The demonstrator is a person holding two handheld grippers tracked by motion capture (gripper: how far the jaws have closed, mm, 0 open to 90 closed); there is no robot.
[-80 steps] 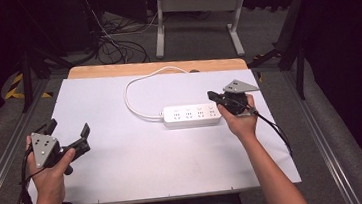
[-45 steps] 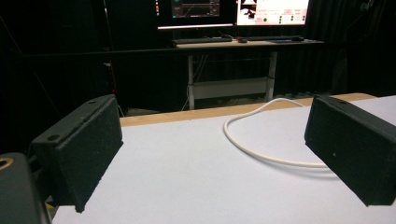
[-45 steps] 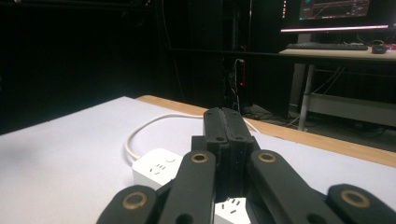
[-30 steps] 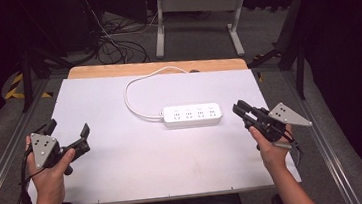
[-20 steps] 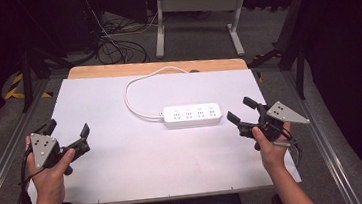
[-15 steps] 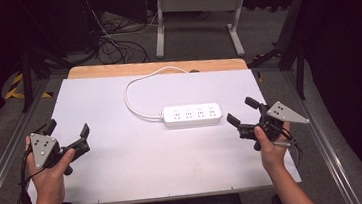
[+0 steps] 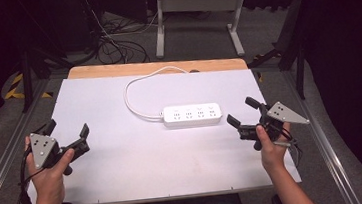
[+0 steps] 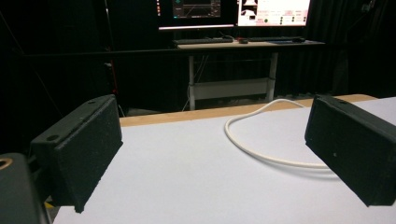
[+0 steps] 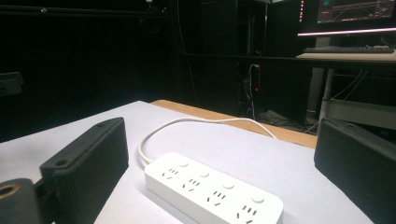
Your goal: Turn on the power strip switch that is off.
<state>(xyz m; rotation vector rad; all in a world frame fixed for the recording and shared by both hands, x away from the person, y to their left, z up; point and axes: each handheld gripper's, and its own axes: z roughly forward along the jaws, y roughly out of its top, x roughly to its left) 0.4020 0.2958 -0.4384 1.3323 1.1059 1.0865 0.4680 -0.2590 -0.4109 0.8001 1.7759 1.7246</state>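
A white four-socket plastic power strip (image 7: 192, 115) lies mid-table, the left gripper (image 7: 67, 137) at eight o'clock and right gripper (image 7: 241, 113) at three o'clock, both spread empty.

High view looks down on table (image 7: 127, 187); gripper views low, both sharing cord (image 8: 252, 149).
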